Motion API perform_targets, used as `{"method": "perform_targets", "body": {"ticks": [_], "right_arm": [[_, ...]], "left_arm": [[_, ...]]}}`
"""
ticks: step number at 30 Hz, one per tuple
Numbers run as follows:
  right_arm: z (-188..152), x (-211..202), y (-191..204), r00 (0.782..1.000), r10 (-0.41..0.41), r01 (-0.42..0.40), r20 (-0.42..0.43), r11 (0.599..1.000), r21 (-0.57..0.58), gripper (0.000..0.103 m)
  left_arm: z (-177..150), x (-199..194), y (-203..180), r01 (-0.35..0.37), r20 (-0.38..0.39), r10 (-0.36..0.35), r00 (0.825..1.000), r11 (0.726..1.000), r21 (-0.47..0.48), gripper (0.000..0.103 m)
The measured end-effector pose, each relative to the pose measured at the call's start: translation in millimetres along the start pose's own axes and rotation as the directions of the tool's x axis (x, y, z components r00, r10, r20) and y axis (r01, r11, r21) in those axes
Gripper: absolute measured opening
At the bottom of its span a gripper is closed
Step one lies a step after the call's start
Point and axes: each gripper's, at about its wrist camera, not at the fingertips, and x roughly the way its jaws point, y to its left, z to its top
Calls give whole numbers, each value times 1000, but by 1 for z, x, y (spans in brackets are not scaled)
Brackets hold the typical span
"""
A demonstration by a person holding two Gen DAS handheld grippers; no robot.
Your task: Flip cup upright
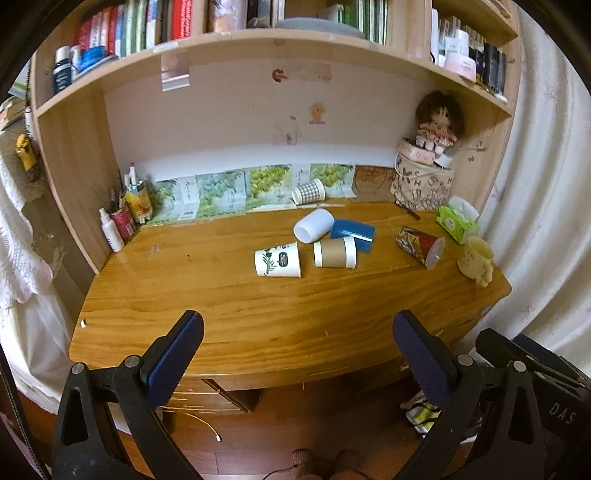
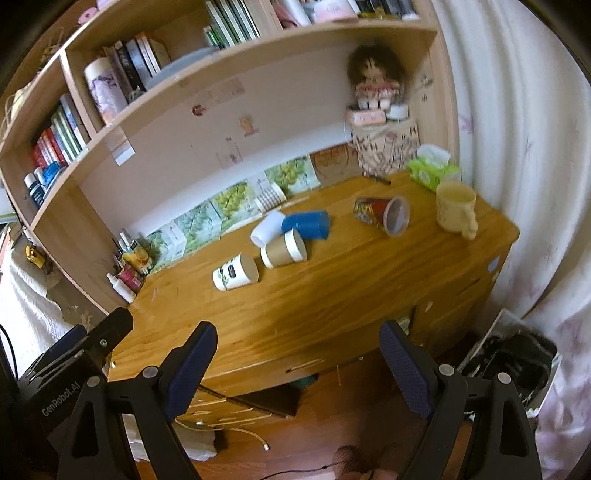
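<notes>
Both grippers (image 1: 297, 332) (image 2: 298, 338) wide apart, toppled cups (image 1: 334, 252) well beyond them.

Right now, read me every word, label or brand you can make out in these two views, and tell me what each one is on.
"DAS" on the right gripper's body, seen in the left wrist view.
"GenRobot.AI" on the left gripper's body, seen in the right wrist view.
Too small or blurred to read: the leaf-print cup's dark label, the book spines, the patterned bag's scattered letters.

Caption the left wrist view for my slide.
Open left hand-held gripper faces desk with five tipped cups and an upright mug.
</notes>
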Motion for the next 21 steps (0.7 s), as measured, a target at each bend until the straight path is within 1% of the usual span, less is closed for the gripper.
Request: {"method": "perform_targets", "body": {"ticks": [3,6,11,19,21], "right_arm": [[2,10,-2,999,23,-22,-43,999,37,90],[4,18,-3,998,20,-16,-65,998,63,90],[7,37,-6,991,37,-24,-126,994,106,90],[18,82,-19,966,103,-54,-238,977,205,90],[25,98,-22,955,137,-73,-263,968,240,90]], "left_arm": [[3,5,0,14,-18,-14,1000,999,32,102],[6,12,2,28,-46,-26,999,999,47,102],[10,21,4,22,-61,-18,998,998,67,102],[28,47,13,-22,-55,29,998,994,111,102],[34,55,15,-42,-49,49,998,990,134,102]]}}
